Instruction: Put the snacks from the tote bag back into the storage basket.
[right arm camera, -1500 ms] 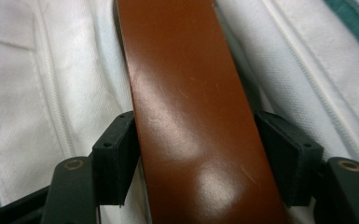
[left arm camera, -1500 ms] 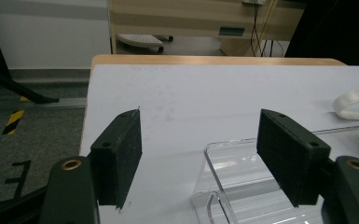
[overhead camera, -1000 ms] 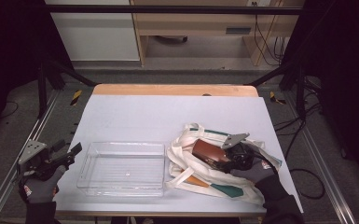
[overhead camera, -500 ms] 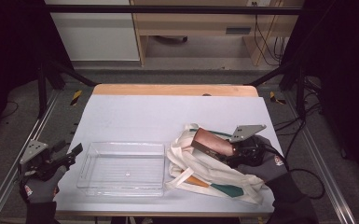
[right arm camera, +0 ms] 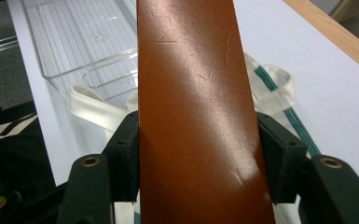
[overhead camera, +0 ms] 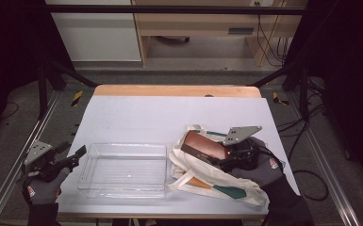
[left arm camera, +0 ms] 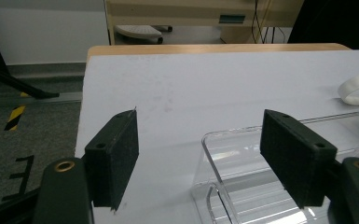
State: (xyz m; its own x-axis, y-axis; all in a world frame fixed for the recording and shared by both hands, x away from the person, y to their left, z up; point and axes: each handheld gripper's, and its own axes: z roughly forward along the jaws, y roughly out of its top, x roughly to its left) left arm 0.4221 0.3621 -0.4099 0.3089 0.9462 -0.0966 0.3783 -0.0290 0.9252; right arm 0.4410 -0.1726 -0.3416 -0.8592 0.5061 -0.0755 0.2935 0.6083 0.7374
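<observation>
While the left gripper [overhead camera: 73, 157] waits open, the right gripper [overhead camera: 212, 157] has lifted its clamped brown case [overhead camera: 205, 147] above the tote bag [overhead camera: 217, 181].

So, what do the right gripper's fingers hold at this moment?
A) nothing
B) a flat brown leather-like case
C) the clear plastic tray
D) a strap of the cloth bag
B: in the right gripper view the right gripper has its fingers pressed on both sides of the brown case, held above the cloth bag; the clear tray lies apart on the table.
</observation>
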